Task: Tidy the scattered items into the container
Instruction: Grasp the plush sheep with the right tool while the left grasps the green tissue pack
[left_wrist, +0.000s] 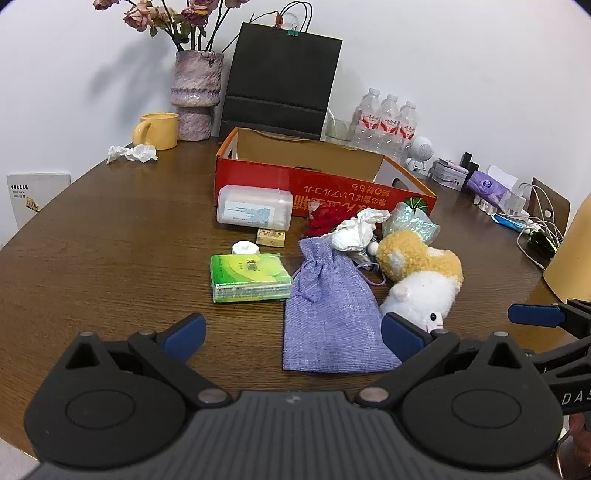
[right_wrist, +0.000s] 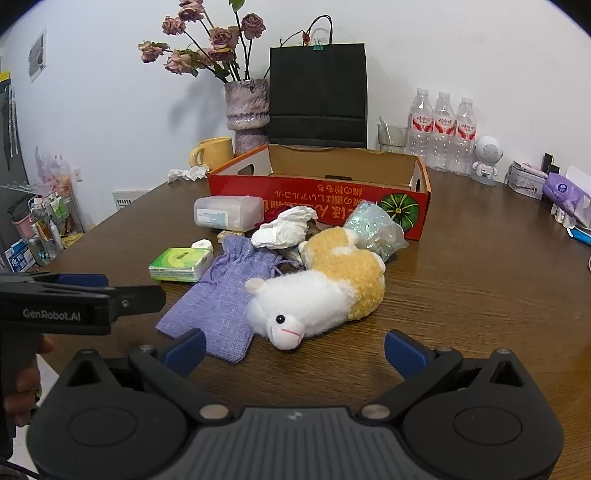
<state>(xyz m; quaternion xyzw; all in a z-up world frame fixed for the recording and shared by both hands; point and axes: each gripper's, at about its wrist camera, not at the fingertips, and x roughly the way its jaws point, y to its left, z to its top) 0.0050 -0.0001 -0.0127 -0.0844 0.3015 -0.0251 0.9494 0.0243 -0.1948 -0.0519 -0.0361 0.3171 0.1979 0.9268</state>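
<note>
Only the right wrist view showed a cluttered wire rack (right_wrist: 48, 218) far left of the open red cardboard box (right_wrist: 317, 192), plus a hand (right_wrist: 22, 373) gripping the left gripper's (left_wrist: 293, 338) handle, lettered "GenRobot.AI". That gripper's own view showed white charging cables (left_wrist: 535, 221) far right of the box. Both sets of jaws stood wide, holding nothing. Before the box, the lilac drawstring pouch (left_wrist: 328, 310) lay between the left fingers, and the white-and-tan plush sheep (right_wrist: 317, 291) just beyond the right gripper (right_wrist: 295, 350).
</note>
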